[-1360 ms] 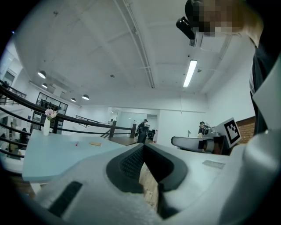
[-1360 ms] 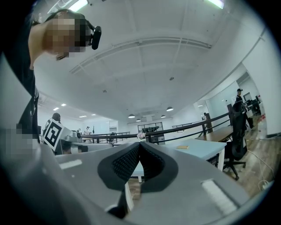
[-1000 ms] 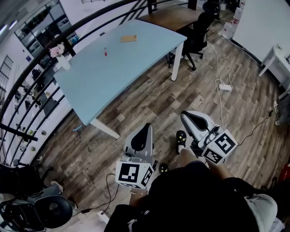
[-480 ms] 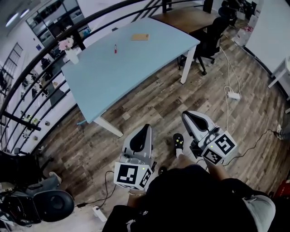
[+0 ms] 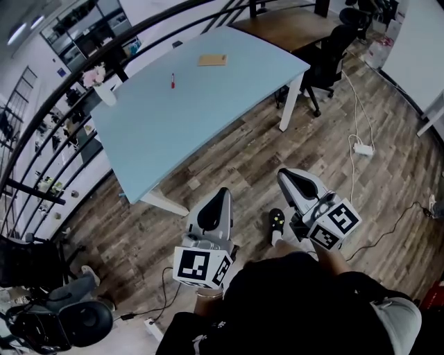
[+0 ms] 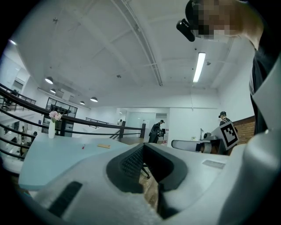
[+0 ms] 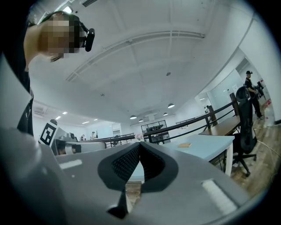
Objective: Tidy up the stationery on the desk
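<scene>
Square black-and-white markers top both cubes; the left gripper [image 5: 223,193] and right gripper [image 5: 284,176], jaws pressed together on nothing, hang over plank floor [image 5: 236,163] well short of the pale-blue desk [image 5: 208,111]; on it lie a red pen [image 5: 173,81] and a tan pad [image 5: 212,60] (a vase [image 5: 105,93] at its far corner).

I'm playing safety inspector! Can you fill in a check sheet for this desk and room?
Surface: blue desk, mostly bare.
Job's things: red pen and tan pad, lying apart on the desk's far side.
Clutter: flower vase at a desk corner.
Grippers: left gripper and right gripper away from the desk, jaws together, empty.
Cables: white power strip with its cord on the floor.
Surroundings: office chair, wooden table, wood floor.
</scene>
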Motion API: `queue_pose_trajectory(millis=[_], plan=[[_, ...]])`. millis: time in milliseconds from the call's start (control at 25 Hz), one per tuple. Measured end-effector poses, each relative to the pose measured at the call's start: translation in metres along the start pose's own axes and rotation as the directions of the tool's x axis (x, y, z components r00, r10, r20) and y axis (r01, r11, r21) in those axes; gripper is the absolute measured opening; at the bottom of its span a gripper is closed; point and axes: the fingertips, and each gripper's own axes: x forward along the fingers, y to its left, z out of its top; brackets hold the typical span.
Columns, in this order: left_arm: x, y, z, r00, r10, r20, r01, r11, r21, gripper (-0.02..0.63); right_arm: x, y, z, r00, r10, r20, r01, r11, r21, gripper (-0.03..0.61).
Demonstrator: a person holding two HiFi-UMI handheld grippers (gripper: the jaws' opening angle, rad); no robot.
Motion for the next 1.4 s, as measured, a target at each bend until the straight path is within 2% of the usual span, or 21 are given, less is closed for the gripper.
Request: queue_pose_trajectory(millis=[560,960,1400], plan=[[0.077,0.028,0.002,0.997,0.070,-0.020,-0.070,0.997,0.021,-0.002,0.043,-0.079,0.008,1.000,0.027,0.001,-0.027,0.999,0.039,0.005],[0.125,0.035,0.006,0.989,0.139,-0.042,-0.137,0.990,0.040,-0.002,0.072,-0.126,0.017,0.995,0.102,-0.004,-0.101,0.991,0.083,0.005],[0.176,0.044,0.006,0.970,0.234,-0.067,-0.231,0.971,0.056,-0.002,0.103,-0.177,0.022,0.982,0.187,-0.009,-0.184,0.974,0.133,0.005]])
